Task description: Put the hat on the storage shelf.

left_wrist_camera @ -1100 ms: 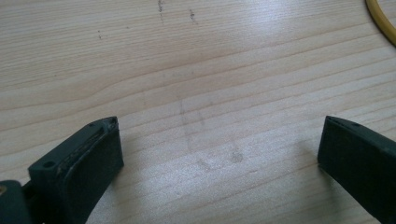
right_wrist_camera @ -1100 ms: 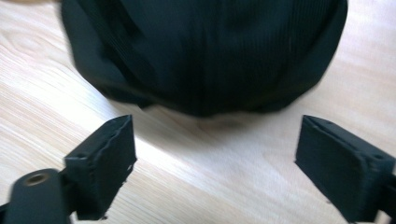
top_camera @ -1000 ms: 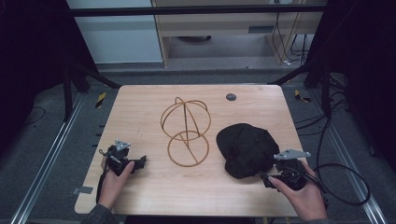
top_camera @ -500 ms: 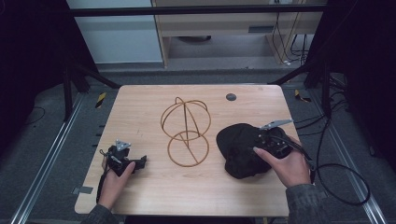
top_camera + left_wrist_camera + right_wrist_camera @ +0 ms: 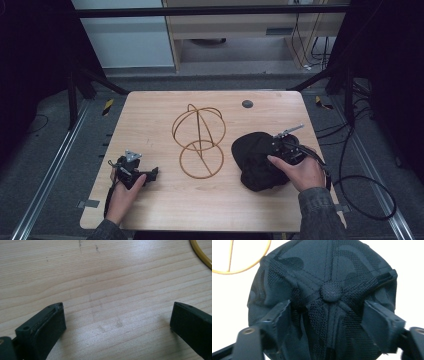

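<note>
Black cap (image 5: 329,277) crown-up, top button facing right hand-held gripper (image 5: 329,322).

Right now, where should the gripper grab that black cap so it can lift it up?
Grab the black cap at the crown, pinching the soft fabric beside the top button, coming down from above. The cap lies dome-up on the table, so its crown bunches easily. The right hand-held gripper already straddles that spot, jaws closing in with fabric between them.
</note>
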`<state>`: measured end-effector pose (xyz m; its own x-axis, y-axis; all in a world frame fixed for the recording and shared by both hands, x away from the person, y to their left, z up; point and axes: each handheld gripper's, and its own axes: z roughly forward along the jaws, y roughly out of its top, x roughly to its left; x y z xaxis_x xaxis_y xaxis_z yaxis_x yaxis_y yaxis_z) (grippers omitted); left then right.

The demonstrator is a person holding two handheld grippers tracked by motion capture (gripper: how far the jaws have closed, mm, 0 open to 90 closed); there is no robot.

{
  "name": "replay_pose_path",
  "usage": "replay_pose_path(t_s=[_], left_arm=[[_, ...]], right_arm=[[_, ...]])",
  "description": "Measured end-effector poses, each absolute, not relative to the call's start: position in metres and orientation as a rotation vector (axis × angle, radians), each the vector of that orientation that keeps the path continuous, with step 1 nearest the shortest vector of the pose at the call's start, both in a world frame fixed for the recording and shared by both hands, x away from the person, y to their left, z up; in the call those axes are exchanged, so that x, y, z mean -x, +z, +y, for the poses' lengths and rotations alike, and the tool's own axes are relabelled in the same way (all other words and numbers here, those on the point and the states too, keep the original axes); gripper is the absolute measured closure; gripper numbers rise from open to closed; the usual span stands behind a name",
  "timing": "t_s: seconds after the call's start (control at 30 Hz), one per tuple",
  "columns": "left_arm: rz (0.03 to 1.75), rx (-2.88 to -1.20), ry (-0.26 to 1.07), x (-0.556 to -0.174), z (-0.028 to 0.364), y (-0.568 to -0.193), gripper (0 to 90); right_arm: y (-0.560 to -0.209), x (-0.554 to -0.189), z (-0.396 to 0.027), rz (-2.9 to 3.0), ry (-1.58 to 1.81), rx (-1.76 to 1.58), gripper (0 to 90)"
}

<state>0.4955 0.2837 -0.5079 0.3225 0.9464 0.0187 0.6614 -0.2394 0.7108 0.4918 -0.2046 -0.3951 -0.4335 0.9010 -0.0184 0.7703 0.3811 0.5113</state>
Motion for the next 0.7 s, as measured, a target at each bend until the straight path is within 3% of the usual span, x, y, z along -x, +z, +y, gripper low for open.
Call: replay_pose_path(t_s=[0.5,0.7], left_arm=[[1.405,-1.993,0.608,-0.4951,0.2818,-0.5080,0.0],[1.403,-1.992,0.609,-0.4951,0.2817,-0.5082,0.0]], right_arm=[[-0.4005,-0.4980,-0.2126,2.396,0.683,-1.500,74.4],[-0.3973,-0.4995,-0.2144,2.390,0.707,-1.494,84.2]])
